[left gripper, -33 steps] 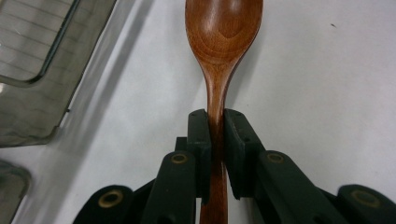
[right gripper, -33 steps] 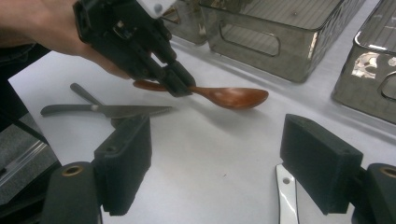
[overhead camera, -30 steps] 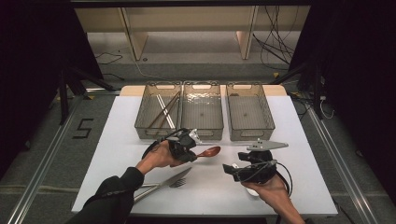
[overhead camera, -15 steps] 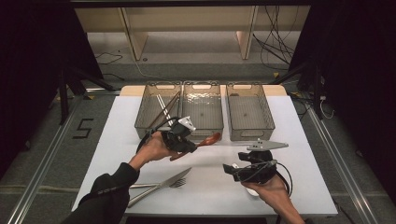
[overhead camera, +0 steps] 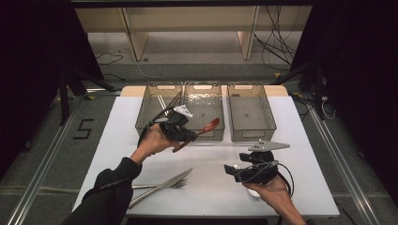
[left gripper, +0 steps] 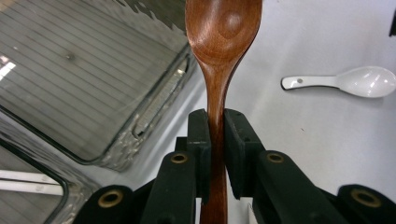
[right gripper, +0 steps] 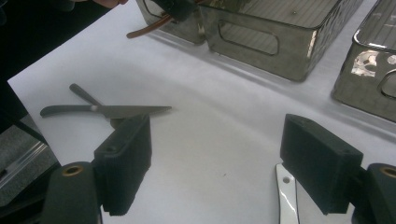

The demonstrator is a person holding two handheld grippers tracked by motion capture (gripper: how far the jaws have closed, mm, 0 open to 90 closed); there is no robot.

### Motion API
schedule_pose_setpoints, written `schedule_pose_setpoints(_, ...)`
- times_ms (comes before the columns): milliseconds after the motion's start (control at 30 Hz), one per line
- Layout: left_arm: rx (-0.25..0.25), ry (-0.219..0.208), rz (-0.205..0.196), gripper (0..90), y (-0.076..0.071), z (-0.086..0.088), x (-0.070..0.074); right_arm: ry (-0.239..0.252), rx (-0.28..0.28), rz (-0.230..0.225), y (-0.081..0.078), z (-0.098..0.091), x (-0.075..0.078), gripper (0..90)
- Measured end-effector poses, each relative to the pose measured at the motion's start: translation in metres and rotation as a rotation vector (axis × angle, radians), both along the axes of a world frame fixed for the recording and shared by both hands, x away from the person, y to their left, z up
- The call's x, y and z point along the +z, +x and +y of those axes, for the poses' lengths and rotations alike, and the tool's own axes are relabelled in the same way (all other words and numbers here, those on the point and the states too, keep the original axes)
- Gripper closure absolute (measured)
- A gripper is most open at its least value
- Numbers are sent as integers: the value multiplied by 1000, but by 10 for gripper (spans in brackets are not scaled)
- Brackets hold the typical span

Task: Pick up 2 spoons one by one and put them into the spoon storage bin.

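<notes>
My left gripper [overhead camera: 190,136] is shut on the handle of a brown wooden spoon [overhead camera: 206,128], held in the air just in front of the left and middle clear bins. In the left gripper view the spoon [left gripper: 223,42] runs up between the pads of that gripper [left gripper: 217,126], bowl upward. A white ceramic spoon [left gripper: 355,81] lies on the table beyond. Near the front right, my right gripper [overhead camera: 231,170] rests low, and its jaws [right gripper: 217,154] stand wide apart over bare table with nothing between them. The white spoon's handle [right gripper: 286,196] lies by its right jaw.
Three clear plastic bins stand in a row at the back: left [overhead camera: 146,112] holding long utensils, middle [overhead camera: 202,89], right [overhead camera: 251,89]. A knife [overhead camera: 159,187] and a fork [overhead camera: 177,183] lie crossed at the front left of the white table [overhead camera: 300,140].
My left hand has lifted the wooden spoon off the table and carried it up and back toward the bins. The right gripper has stayed still.
</notes>
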State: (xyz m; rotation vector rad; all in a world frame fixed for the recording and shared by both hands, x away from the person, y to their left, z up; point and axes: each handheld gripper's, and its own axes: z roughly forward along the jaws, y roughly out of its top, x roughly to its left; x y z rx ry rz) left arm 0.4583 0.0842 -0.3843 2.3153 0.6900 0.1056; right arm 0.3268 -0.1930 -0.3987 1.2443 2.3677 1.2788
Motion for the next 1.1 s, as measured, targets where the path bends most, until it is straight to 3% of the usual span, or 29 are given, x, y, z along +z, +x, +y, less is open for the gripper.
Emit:
schedule_pose_setpoints(333,64,-49,-9,807,17,0,13,2,1,3,0,0,0,259)
schedule_pose_setpoints(600,113,-62,-31,807,32,-6,21,3,2,4,0,0,0,259)
schedule_pose_setpoints(1100,208,-82,-36,807,63,-13,21,4,5,3,0,0,0,259)
